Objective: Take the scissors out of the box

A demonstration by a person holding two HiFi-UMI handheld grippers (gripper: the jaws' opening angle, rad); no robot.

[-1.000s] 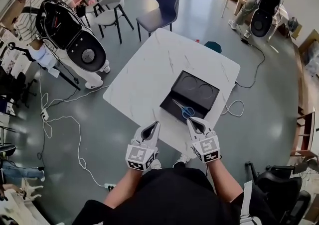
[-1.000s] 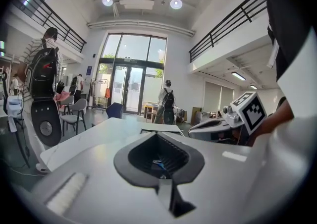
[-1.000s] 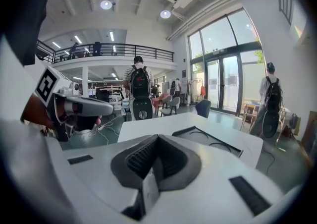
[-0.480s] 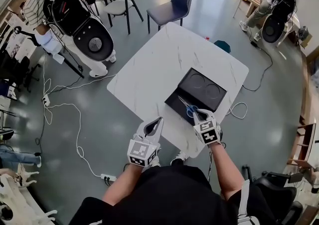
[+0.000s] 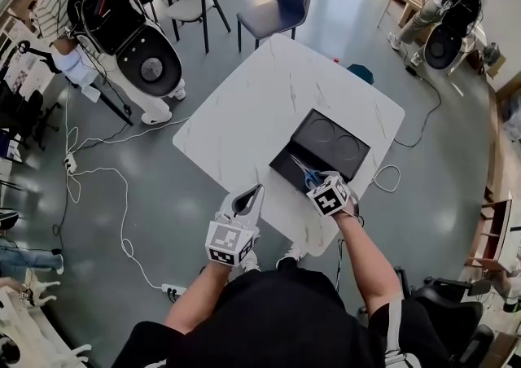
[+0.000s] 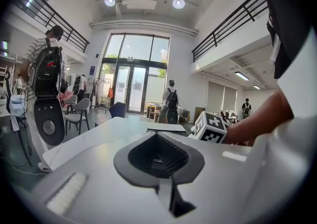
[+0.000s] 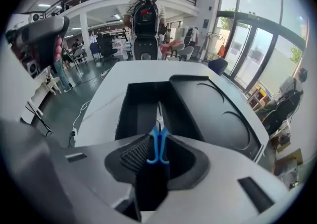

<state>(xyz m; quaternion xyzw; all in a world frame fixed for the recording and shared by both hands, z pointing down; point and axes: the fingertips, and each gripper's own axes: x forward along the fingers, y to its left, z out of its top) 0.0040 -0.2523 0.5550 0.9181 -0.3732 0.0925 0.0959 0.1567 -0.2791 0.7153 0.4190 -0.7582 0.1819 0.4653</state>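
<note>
Reaching steeply down into the box [image 5: 281, 166], the right claw [image 7: 159, 154] has its jaws wide. They have just been opening. The blue handles of the scissors [image 5: 304, 173] stand edge-on between them. A ribbed black pad sits just beside the handles on one side, with a dark gap on the other, so no squeeze shows.

The scissors lie in the tray half of the box. Their handles are at the near end and the thin metal blades point away along the tray floor.

Box: matte black, rectangular, opened flat. Its lid [image 5: 334, 143] lies beside the tray and has two round shallow recesses.

Counter [image 5: 264, 98]: white, marble-look with thin grey veins, a rounded-corner square.

Left claw [image 5: 257, 190]: smooth pale grey plastic shell with a black ribbed lining. Its jaws are together with nothing between them, and it is held off the counter's near edge, well apart from the box.

Each claw carries a marker cube, white with black square-pattern codes: the right one [image 5: 330, 195] over the box's near end, the left one [image 5: 228, 244] near the person's body. The only print that can be made out is those code patterns.

Floor [image 5: 163, 195]: glossy grey, with white cables [image 5: 122, 220] trailing on it. A dark moulded chair [image 5: 277, 0] stands beyond the counter.
</note>
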